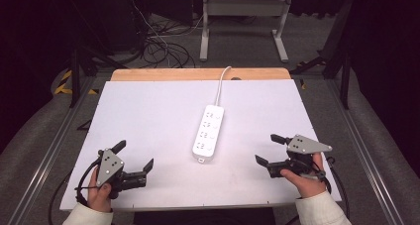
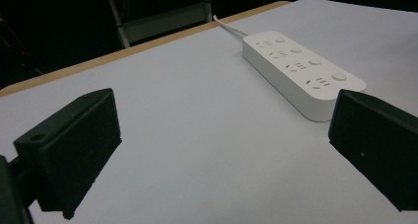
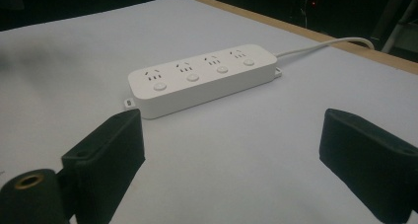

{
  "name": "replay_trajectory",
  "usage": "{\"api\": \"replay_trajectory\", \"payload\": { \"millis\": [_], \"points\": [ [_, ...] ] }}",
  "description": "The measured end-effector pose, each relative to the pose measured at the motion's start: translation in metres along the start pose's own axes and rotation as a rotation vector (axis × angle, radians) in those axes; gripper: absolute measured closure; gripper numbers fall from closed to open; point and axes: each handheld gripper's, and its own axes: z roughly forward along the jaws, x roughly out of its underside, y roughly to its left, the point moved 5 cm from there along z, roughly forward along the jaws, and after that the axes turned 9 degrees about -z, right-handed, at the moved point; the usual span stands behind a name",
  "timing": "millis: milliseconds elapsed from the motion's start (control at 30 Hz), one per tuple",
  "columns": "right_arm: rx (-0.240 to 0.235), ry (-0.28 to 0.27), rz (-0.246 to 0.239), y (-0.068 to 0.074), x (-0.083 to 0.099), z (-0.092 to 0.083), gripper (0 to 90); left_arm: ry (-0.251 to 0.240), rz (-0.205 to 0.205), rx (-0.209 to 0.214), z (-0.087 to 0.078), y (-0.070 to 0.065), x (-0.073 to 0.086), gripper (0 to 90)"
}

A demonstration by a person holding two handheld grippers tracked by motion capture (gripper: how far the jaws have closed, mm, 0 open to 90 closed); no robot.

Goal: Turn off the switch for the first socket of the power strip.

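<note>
No brand name or readable writing shows on anything here; the only markings are the socket slots and round buttons on the power strip.

At the near left of the table, the left black two-jaw gripper with a grey three-cornered plate [image 1: 134, 155] is held just above the surface, its jaws spread wide with nothing between them; in the left gripper view they frame bare table.

Between the two grippers, well apart from each, the white four-socket plastic power strip [image 1: 208, 132] lies flat near the middle of the matte white tabletop [image 1: 148, 111]; its white cable [image 1: 222, 84] runs away over the far light wooden edge strip [image 1: 163, 75].

At the near right, the right black two-jaw gripper with a grey plate [image 1: 270, 148] also has its jaws spread and empty, pointing toward the strip.

Beyond the table the room is dark; loose black cables [image 1: 158, 46] lie on a grey floor beside a white metal frame [image 1: 242, 22].
</note>
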Motion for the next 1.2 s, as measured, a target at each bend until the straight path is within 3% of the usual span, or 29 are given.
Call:
{"api": "replay_trajectory", "payload": {
  "millis": [1200],
  "points": [
    [-0.069,0.027,-0.078,-0.005,-0.062,0.053,15.0,0.002,0.0,0.003,0.0,0.001,0.0,0.0]
  ]
}}
